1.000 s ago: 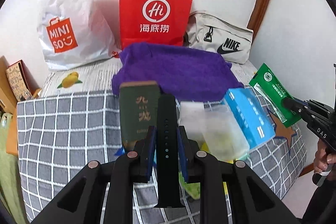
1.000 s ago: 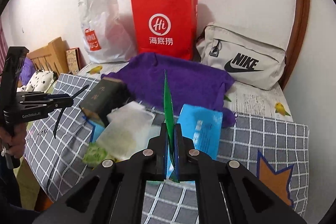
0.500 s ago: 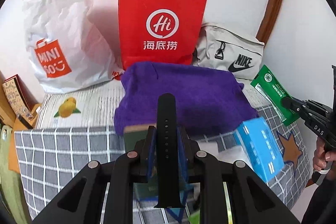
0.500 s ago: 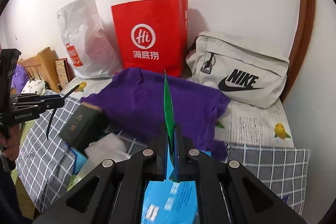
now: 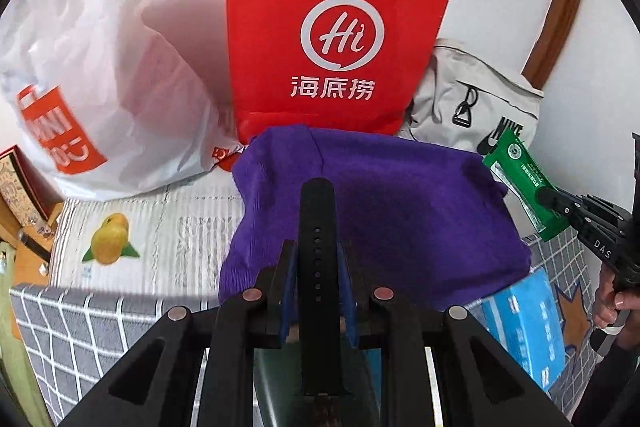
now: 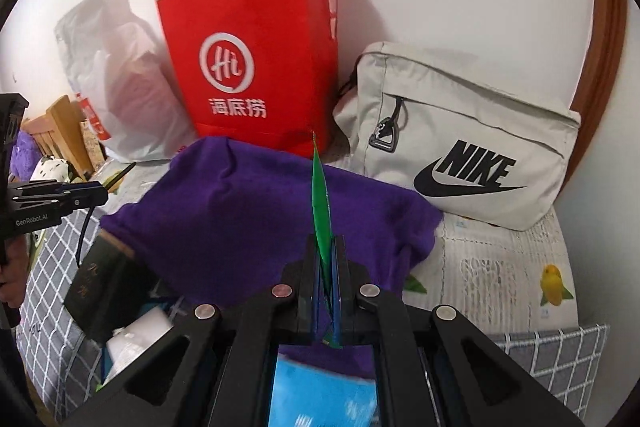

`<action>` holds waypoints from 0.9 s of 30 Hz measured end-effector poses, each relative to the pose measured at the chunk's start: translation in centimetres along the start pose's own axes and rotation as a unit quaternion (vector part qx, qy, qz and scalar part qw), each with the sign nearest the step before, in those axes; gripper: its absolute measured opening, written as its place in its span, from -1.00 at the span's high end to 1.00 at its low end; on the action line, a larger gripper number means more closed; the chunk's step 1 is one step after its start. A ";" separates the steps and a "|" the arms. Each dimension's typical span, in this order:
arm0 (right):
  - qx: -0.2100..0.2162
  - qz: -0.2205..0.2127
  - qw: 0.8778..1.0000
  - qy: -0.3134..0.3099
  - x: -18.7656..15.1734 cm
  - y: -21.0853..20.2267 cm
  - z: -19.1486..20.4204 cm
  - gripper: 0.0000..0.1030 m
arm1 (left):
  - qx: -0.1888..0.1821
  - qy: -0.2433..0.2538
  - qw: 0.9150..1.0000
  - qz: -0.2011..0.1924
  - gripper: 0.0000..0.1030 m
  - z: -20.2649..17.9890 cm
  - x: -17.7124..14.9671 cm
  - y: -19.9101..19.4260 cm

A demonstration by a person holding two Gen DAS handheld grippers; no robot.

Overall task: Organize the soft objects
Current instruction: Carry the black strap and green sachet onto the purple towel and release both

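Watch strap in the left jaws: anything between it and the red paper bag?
Nothing visible. The watch strap, clamped in the left gripper, hangs above the purple cloth, which lies flat in front of the red paper bag. The bag's opening is out of frame.

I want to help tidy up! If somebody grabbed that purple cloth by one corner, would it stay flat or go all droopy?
Probably droopy. The purple cloth lies in soft folds and its edge sags over the things beneath it, so it likely bends easily. Its fuzzy surface suggests it won't slip much between pads. It looks light for its size, though that's only a guess.
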State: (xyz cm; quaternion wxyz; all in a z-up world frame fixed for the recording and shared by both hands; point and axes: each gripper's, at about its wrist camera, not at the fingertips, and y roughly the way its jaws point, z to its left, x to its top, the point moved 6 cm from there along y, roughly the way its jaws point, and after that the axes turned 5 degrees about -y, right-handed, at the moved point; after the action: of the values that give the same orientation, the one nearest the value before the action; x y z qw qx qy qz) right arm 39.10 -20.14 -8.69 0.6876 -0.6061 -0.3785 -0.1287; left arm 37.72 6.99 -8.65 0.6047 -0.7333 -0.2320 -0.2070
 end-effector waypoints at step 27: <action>0.012 0.071 0.997 0.017 -0.9 8.8 -3.2 0.91 | 0.022 0.002 0.998 0.058 0.62 -0.6 5.1 10.5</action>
State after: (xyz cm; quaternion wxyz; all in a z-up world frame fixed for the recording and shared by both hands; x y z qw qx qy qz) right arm 45.24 -21.37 -15.72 0.7088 -0.6207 -0.3242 -0.0853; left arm 48.04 5.16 -13.84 0.6320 -0.7316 -0.1924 -0.1682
